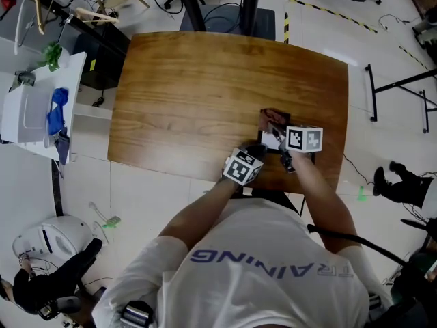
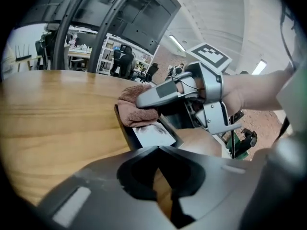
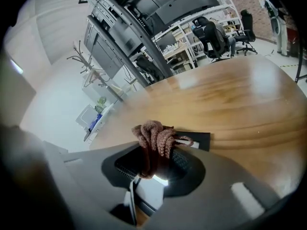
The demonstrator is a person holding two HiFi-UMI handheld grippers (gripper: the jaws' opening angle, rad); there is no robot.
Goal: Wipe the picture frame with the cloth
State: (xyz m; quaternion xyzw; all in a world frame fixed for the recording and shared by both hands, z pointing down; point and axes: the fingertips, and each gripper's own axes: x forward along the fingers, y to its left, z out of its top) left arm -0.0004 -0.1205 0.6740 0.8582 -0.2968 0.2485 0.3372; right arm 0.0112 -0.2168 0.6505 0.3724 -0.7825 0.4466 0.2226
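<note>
Cloth [image 3: 153, 135] clamped in right hand-held gripper [image 3: 154, 159] on picture frame [image 3: 199, 140] | left hand-held gripper [image 2: 160, 155] closed alongside

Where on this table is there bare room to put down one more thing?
The table is bare over its whole left half and far side, from the left edge up to the picture frame. The near right corner is crowded: the frame, the cloth, the left gripper and the right gripper all meet there.
</note>
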